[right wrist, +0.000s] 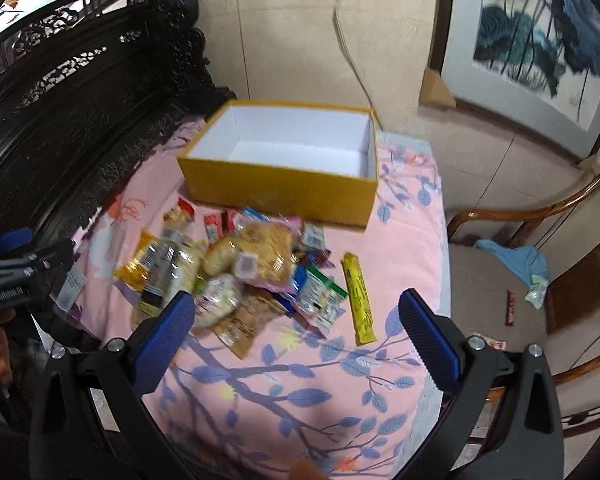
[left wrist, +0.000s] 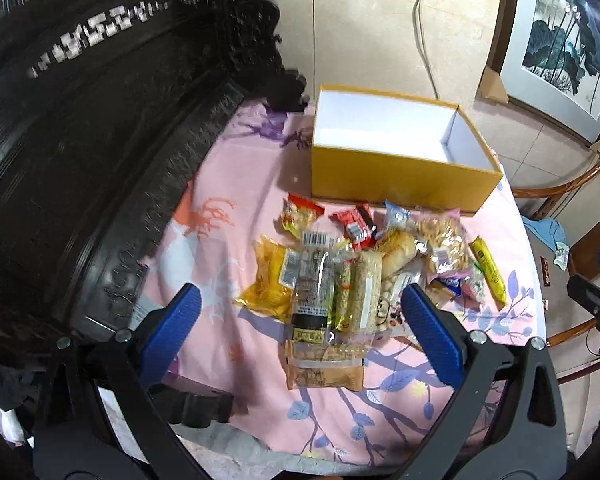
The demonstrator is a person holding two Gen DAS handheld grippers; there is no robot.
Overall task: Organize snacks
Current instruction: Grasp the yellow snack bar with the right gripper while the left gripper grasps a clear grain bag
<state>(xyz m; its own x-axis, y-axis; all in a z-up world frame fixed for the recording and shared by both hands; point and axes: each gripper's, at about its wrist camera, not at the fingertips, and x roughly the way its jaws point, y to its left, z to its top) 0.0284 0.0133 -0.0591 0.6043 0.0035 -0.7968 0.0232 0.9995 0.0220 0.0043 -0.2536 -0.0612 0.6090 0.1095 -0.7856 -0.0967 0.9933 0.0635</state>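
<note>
A pile of wrapped snacks [left wrist: 364, 272] lies on a pink floral cloth [left wrist: 228, 240], in front of an open yellow box [left wrist: 396, 176] with a white, empty inside. My left gripper [left wrist: 300, 300] is open and empty, hovering over the near side of the pile. In the right wrist view the pile [right wrist: 252, 268] and the box [right wrist: 280, 184] show again, with a long yellow stick pack [right wrist: 358, 296] lying apart at the right. My right gripper [right wrist: 296, 308] is open and empty above the cloth, near the pile.
A dark carved wooden headboard [left wrist: 100, 140] runs along the left. A wooden chair [right wrist: 520, 248] with a blue cloth and small wrappers stands at the right. A cable [right wrist: 352, 60] hangs from a wall socket behind the box. A framed painting [right wrist: 540, 40] leans at the right.
</note>
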